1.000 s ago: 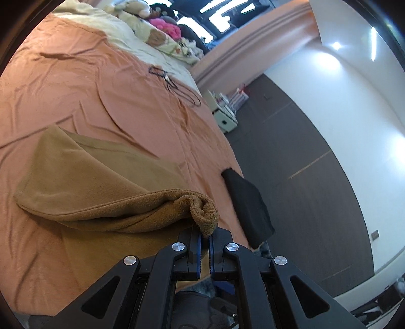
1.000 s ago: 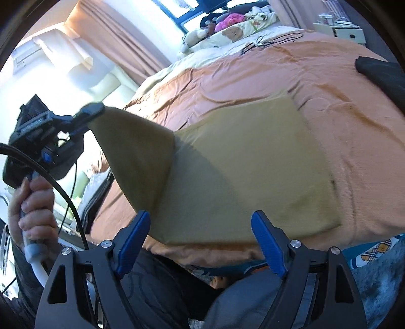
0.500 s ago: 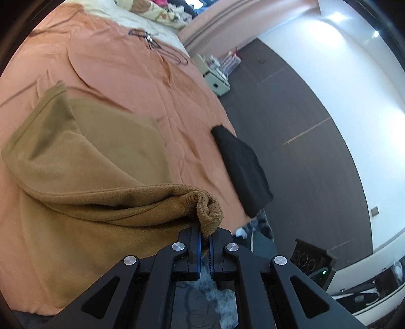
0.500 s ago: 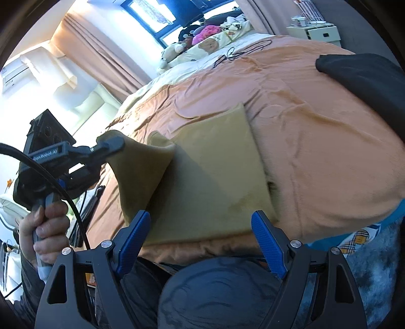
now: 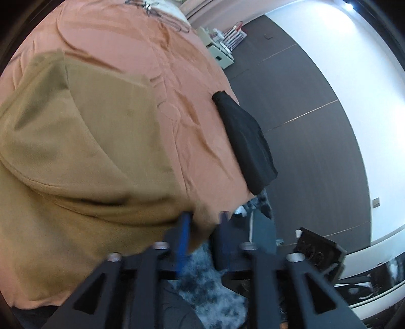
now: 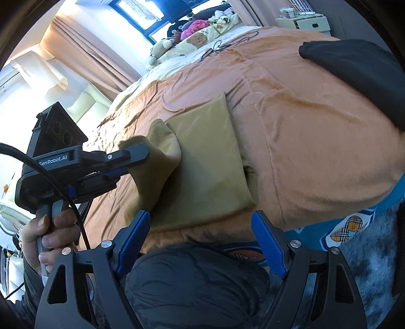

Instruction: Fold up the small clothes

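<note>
- A tan cloth (image 5: 83, 141) lies on the orange bedspread (image 5: 141, 50) near the bed's foot edge, one side lifted and doubled over the flat part, so that a rounded fold runs across it.
- The left gripper (image 5: 203, 219) is at the cloth's near corner with its jaws opening; a bunched tip of the fabric sits in the gap between the blurred blue-lined fingers (image 5: 184, 229), and whether either pad touches it cannot be told.
- In the right wrist view, that same left gripper (image 6: 135, 151) reaches in from the left, gripped by a person's hand (image 6: 48, 235), its fingers against the raised flap of the tan cloth (image 6: 210, 151).
- The right gripper (image 6: 202, 234) hangs spread wide over the bed's edge with nothing between its blue pads (image 6: 135, 235); the cloth's near hem lies just beyond them.
- A black garment (image 5: 243, 141) lies on the bedspread's right side, well apart from the tan cloth, one end drooping over the edge.
- Stuffed toys (image 6: 192, 30) and a patterned quilt (image 6: 202, 38) crowd the head of the bed below a bright window (image 6: 136, 12).
- A dark cord (image 6: 227, 45) lies in loops on the bedspread near the quilt.
</note>
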A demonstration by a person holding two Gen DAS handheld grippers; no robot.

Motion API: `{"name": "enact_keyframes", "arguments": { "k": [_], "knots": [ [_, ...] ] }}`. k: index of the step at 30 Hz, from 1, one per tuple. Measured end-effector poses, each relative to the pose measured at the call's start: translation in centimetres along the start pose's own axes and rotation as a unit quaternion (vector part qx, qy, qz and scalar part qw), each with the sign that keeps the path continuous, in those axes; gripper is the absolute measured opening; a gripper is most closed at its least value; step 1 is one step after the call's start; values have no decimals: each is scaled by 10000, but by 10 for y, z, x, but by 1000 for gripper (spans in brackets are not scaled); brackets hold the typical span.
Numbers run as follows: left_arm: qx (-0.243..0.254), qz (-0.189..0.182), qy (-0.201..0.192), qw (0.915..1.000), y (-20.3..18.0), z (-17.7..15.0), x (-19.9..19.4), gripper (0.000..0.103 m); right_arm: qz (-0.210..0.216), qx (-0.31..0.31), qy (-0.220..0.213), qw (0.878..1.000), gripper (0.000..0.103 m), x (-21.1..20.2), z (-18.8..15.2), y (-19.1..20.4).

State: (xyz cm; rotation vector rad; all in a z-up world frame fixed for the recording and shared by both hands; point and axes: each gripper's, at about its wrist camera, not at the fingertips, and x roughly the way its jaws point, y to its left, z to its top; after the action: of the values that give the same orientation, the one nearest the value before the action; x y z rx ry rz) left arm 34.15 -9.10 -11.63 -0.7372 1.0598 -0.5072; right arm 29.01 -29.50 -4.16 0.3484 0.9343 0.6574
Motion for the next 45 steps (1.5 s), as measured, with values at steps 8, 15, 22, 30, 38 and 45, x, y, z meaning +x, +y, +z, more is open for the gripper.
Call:
{"name": "enact_keyframes", "arguments": {
  "k": [8,15,22,30,38,45],
  "knots": [
    [-163,321,-405,9985,30,4,-39,66,-27,-76,305,9995,81,19,-1,4],
    [-534,748,-647,9937,73,9,-73,66,-134,-397,383,9984,81,27,6,17],
    [-1191,911,-837,9852,122,19,-90,66,-233,-764,499,9956,61,39,13,27],
    [-1428,866,-770,9830,146,26,-76,66,-353,-764,633,9944,48,52,17,27],
    [-1586,1085,-569,9797,164,31,-49,66,-397,-710,669,9944,46,57,17,25],
    [-1657,1190,-903,9748,168,41,-48,40,-374,-746,678,9942,36,64,16,26]
  ]
}}
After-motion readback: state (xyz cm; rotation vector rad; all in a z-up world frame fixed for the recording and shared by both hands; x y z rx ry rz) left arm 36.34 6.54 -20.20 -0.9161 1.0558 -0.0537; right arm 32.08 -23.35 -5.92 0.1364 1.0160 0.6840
